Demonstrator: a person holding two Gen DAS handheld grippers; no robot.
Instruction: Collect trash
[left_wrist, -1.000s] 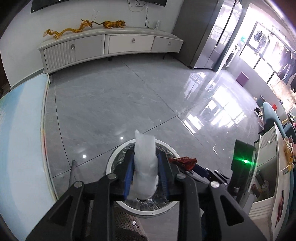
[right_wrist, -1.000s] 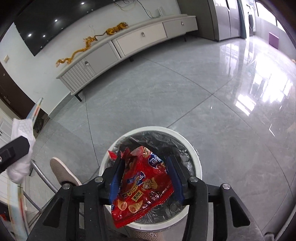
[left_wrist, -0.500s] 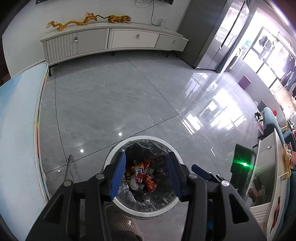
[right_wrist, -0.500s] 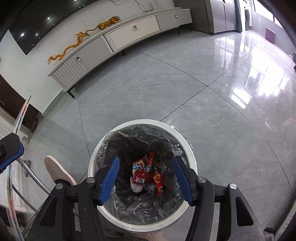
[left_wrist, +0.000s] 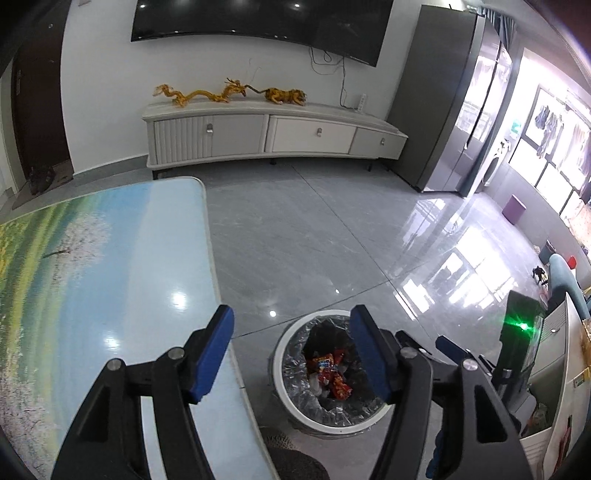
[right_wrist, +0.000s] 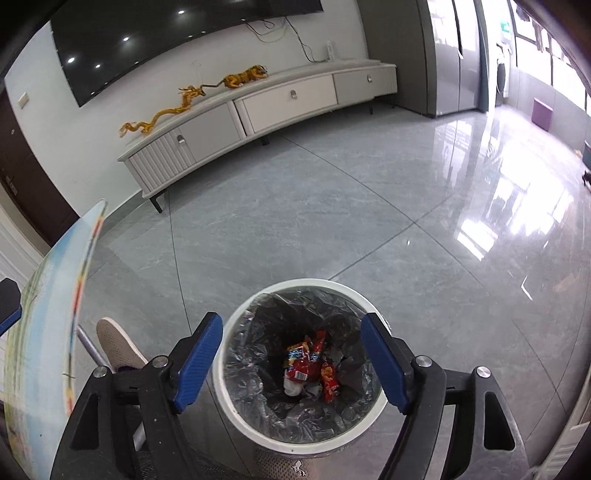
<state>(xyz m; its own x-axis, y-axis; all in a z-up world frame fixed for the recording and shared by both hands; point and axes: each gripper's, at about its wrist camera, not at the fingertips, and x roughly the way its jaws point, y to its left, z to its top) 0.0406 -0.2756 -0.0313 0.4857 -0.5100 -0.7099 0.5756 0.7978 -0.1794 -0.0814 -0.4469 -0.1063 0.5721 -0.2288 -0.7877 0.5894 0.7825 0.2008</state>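
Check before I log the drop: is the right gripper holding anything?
No, the right gripper is open and empty above the bin.

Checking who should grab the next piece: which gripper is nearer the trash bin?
Right. The right gripper hangs directly over the trash bin; the left gripper sits off toward the table.

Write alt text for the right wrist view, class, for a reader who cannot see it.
The open, empty right gripper hovers above a white trash bin lined with a grey bag, red snack wrappers at its bottom. Grey tiled floor stretches to a long white cabinet.
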